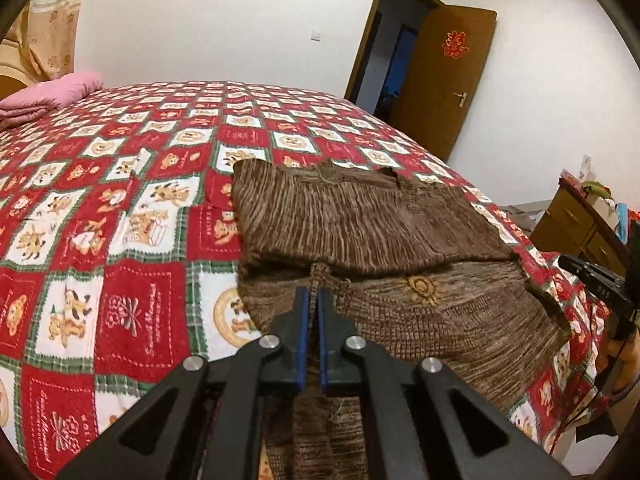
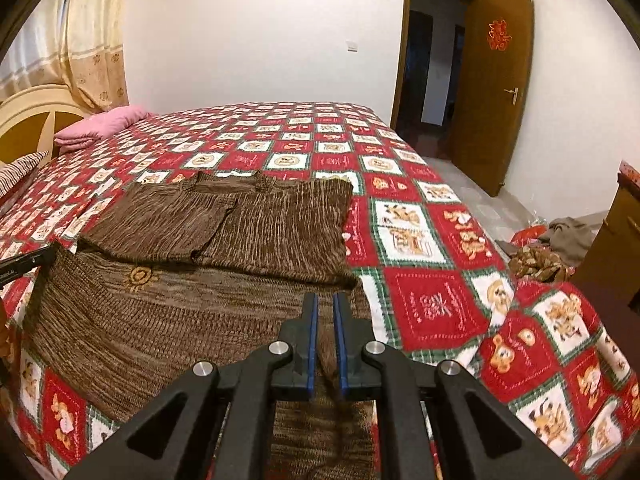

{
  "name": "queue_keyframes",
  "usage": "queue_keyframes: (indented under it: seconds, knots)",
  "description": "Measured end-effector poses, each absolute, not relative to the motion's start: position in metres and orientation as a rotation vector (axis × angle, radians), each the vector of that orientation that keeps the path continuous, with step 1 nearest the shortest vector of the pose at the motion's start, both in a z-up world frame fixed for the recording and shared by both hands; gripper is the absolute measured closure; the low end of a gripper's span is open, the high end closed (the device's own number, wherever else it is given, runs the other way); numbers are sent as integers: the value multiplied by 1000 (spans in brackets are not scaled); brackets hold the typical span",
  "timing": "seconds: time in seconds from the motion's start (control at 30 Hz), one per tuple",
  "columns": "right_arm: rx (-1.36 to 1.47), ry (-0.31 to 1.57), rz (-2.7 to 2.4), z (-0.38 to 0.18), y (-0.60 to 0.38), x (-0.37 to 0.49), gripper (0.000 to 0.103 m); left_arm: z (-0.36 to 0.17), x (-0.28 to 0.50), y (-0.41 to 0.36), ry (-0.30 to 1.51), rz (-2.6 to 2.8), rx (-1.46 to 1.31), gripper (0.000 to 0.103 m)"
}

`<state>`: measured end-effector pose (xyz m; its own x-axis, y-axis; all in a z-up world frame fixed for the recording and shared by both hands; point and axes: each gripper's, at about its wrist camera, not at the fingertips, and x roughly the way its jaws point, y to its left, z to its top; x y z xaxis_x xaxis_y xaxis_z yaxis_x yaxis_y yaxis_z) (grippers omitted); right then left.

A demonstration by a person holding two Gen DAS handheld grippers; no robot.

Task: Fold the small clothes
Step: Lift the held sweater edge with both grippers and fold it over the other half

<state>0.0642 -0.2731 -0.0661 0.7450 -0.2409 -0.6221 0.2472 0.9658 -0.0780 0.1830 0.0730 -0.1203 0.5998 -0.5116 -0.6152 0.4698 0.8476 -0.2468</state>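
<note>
Lying on the bedspread (image 1: 132, 240), brown knit sweater (image 1: 360, 216), sleeves folded across its back. Left gripper (image 1: 313, 300) clamped on the near hem, fabric pinched between blue pads. Right gripper (image 2: 325, 308) likewise closed on the hem's other corner. Beyond both grippers: pink pillow (image 2: 104, 124), open door (image 2: 492, 88).
</note>
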Motion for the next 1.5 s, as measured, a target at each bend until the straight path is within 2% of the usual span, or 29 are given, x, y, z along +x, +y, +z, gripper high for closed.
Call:
queue_keyframes:
  seconds: [0.17,0.37,0.4,0.43,0.5,0.67,0.73,0.77,0.8,0.83,0.87,0.9,1.2,1.5]
  knots:
    - [101,729,-176,-65,-288,69,96,-117,184,78,733,-564,-93,99]
    - [253,794,-71,-89,-303,66,93,-114,177,78,714,-586,-112,99]
    - [251,805,-69,-93,-301,68,83,-114,177,78,714,-585,-111,99]
    - [238,826,-82,-100,-301,71,61,-114,177,78,715,-583,-111,99]
    - [229,836,-99,-106,-302,72,45,-115,177,78,720,-577,-109,99]
    - [116,830,-154,-112,-299,77,45,-120,178,75,732,-570,-85,99]
    - [57,841,-190,-117,-297,83,46,-123,179,73,742,-573,-84,99]
    - [40,869,-195,-123,-297,89,50,-124,180,72,750,-575,-83,99]
    - [35,896,-195,-128,-299,94,73,-127,181,70,763,-576,-80,99]
    - [42,905,-186,-130,-300,96,88,-129,181,69,776,-577,-75,99]
    - [37,892,-196,-127,-299,95,89,-131,181,67,782,-578,-68,99]
    - [25,889,-204,-125,-298,95,98,-132,179,66,785,-576,-59,99]
    - [-17,633,-218,-39,-284,84,98,-101,198,82,725,-531,-148,100]
    - [-98,564,-265,-17,-285,136,98,-81,251,85,706,-454,-214,100]
